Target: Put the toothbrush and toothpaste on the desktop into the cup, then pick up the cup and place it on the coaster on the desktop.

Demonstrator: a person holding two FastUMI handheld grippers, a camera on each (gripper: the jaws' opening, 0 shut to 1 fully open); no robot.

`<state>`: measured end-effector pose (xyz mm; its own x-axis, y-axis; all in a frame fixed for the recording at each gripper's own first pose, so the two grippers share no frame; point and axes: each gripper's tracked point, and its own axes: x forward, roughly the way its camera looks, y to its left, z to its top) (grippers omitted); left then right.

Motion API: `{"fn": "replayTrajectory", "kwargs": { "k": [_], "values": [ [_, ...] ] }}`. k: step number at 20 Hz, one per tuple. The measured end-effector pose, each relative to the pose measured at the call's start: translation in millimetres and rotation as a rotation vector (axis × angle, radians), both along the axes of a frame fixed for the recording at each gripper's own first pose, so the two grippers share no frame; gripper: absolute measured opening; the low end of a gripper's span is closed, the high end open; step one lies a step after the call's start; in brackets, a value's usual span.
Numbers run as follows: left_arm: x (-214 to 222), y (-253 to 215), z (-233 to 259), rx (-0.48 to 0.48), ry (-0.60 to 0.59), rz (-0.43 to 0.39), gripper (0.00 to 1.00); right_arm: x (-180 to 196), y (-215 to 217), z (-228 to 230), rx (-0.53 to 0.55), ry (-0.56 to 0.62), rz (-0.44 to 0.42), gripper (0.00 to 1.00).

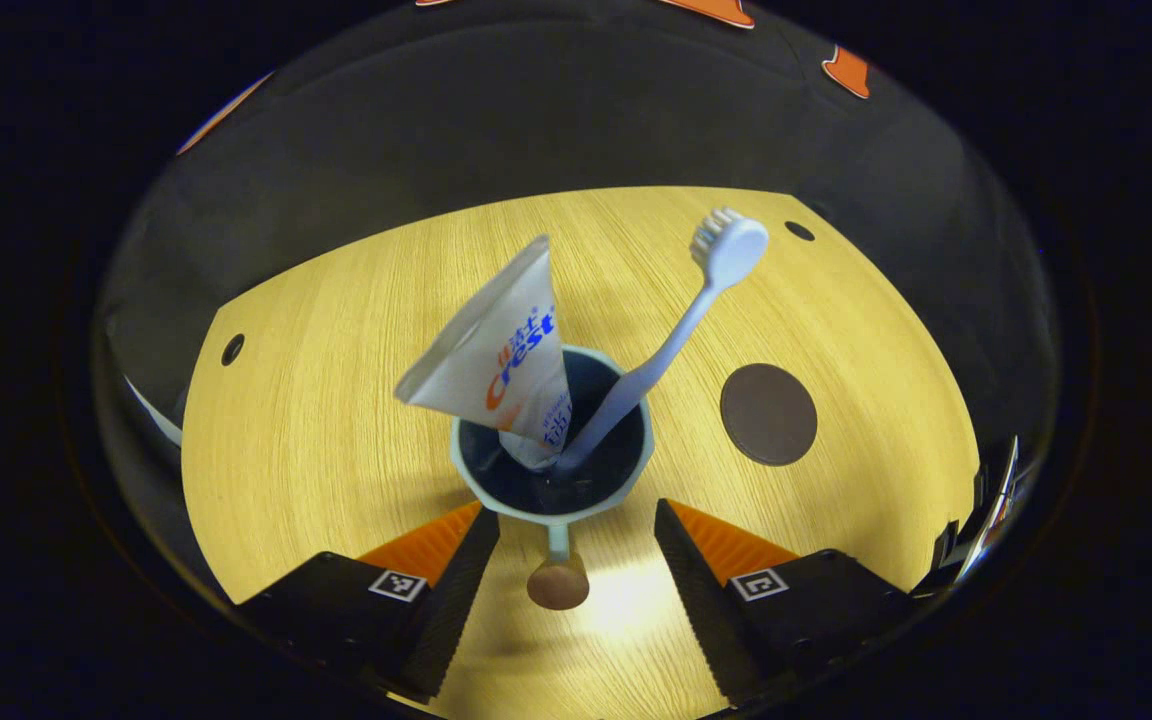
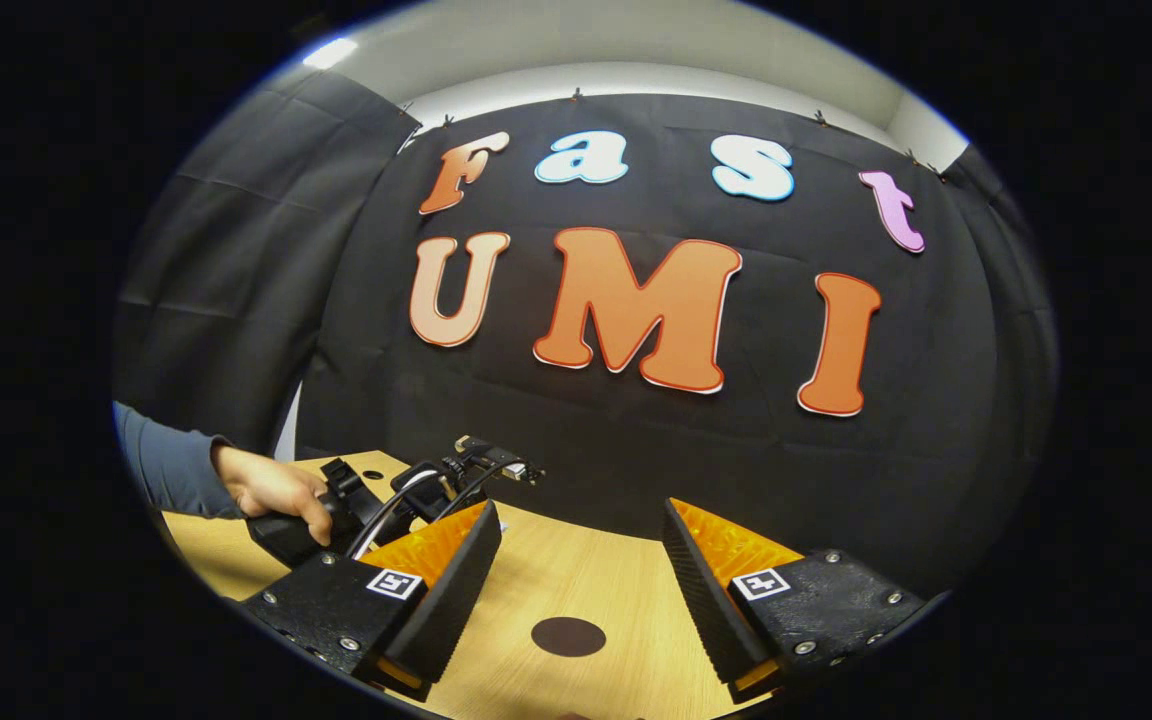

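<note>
The toothpaste [image 1: 496, 365] cap end, perhaps, sits hidden inside the cup [image 1: 636, 470].

Readable print on the tube

The toothpaste [image 1: 496, 350] tube standing in the cup [image 1: 636, 470] carries the brand name "Crest" in blue and orange letters along its white side; the smaller print beside and below it is too fine to read.

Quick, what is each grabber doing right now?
Left gripper: open, empty, either side of the cup handle, not squeezing.
Right gripper: open, empty, above the table.
</note>
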<state>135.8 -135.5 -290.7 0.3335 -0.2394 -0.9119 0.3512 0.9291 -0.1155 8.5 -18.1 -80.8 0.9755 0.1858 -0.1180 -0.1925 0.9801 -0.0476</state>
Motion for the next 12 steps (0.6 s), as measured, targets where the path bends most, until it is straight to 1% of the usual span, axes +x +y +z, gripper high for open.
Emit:
{"fn": "replayTrajectory", "kwargs": {
  "k": [1, 2, 4, 5, 7, 8, 9, 11, 12],
  "values": [
    [3.0, 0.4, -2.9, 0.019, 0.011, -0.007, 0.88, -2.0, -1.1, 0.2, 0.008, 0.002, -0.003, 0.97],
    [0.8, 2.8, -3.2, 0.036, 0.022, -0.01, 0.86, -5.5, -3.2, -0.2, 0.015, 0.005, -0.005, 0.97],
    [3.6, 8.2, -6.1, 0.066, 0.037, -0.009, 0.78, -11.2, -8.1, -1.7, 0.023, 0.009, -0.014, 0.97],
    [4.1, 9.3, -7.6, 0.066, 0.05, -0.012, 0.69, -13.3, -9.4, -2.9, 0.027, 0.008, -0.014, 0.97],
    [1.7, 15.8, -8.7, 0.083, 0.072, -0.032, 0.54, -17.7, -13.4, -3.6, 0.032, 0.013, -0.025, 0.97],
    [2.5, 18.4, -8.3, 0.089, 0.075, -0.029, 0.45, -21.7, -15.3, -2.1, 0.039, 0.01, -0.033, 0.97],
    [4.3, 18.7, -10.2, 0.094, 0.078, -0.027, 0.28, -25.8, -14.8, 0.5, 0.048, 0.001, -0.033, 0.97],
    [2.8, 15.2, -10.4, 0.099, 0.082, -0.031, 0.28, -31.7, -14.1, 1.9, 0.05, -0.006, -0.037, 0.97],
    [1.7, 15.8, -10.1, 0.102, 0.084, -0.037, 0.26, -33.6, -13.3, 0.7, 0.046, -0.005, -0.037, 0.97]
  ]
}}
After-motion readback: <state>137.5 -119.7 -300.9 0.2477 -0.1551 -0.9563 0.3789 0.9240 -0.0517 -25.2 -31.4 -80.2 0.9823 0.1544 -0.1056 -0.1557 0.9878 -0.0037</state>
